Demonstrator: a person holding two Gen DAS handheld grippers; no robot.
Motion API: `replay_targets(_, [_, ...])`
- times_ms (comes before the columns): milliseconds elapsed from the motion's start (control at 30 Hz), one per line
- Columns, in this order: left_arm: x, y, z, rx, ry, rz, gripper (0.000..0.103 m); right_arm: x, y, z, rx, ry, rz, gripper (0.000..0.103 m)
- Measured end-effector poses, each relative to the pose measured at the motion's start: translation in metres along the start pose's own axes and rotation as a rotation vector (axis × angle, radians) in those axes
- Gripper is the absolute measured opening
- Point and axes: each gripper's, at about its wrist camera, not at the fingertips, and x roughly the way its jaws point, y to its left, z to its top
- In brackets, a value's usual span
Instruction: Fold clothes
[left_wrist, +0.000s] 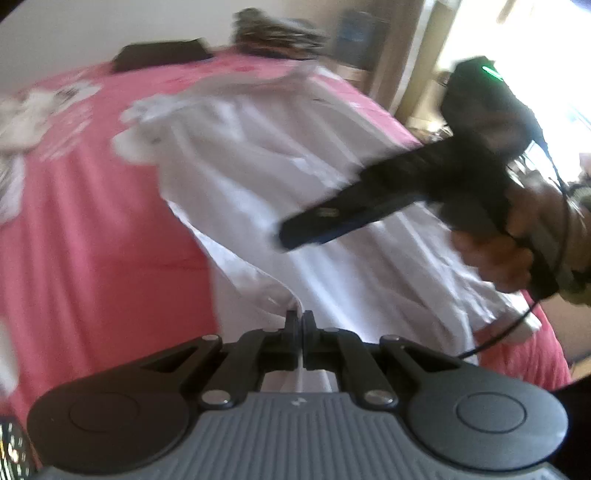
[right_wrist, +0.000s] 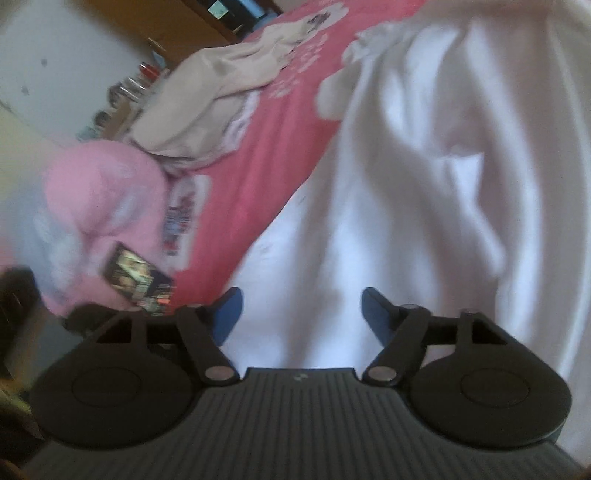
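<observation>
A white garment (left_wrist: 295, 177) lies spread and wrinkled across a bed covered by a pink sheet (left_wrist: 92, 221), filling the centre of the left wrist view and the right half of the right wrist view. The left gripper (left_wrist: 300, 318), at lower centre of its own frame, has its fingers pressed together on an edge of the white garment, which rises to them in a narrow peak. The right gripper (right_wrist: 302, 306) has its fingers spread wide with nothing between them, poised over the cloth; seen from the left wrist it sits at right of frame, held by a hand (left_wrist: 495, 254). A beige garment (right_wrist: 207, 103) lies crumpled at upper left of the right wrist view, apart from the white one. Both frames are motion-blurred.

Judged from these views, a fold is being set up. It would go best if the free fingers took a matching edge level with the pinched one, so that the cloth lifts taut and evenly; a grip mid-panel would likely bunch the wrinkles into the crease.
</observation>
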Motion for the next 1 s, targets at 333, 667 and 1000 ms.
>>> replay_targets(333, [0.031,-0.026,0.005,0.019,0.032,-0.160,0.011,0.006,-0.018,-0.007,0.005,0.056,-0.057,0.018])
replay_targets(667, [0.015,0.035,-0.010,-0.107,0.137,-0.141,0.044,-0.032,-0.066,-0.017,0.026,-0.002,-0.158,0.001])
replay_targets(1000, [0.046,0.031,-0.041,-0.017,0.321,0.067,0.059,-0.048,-0.101,-0.023,0.096,-0.045,-0.194,0.001])
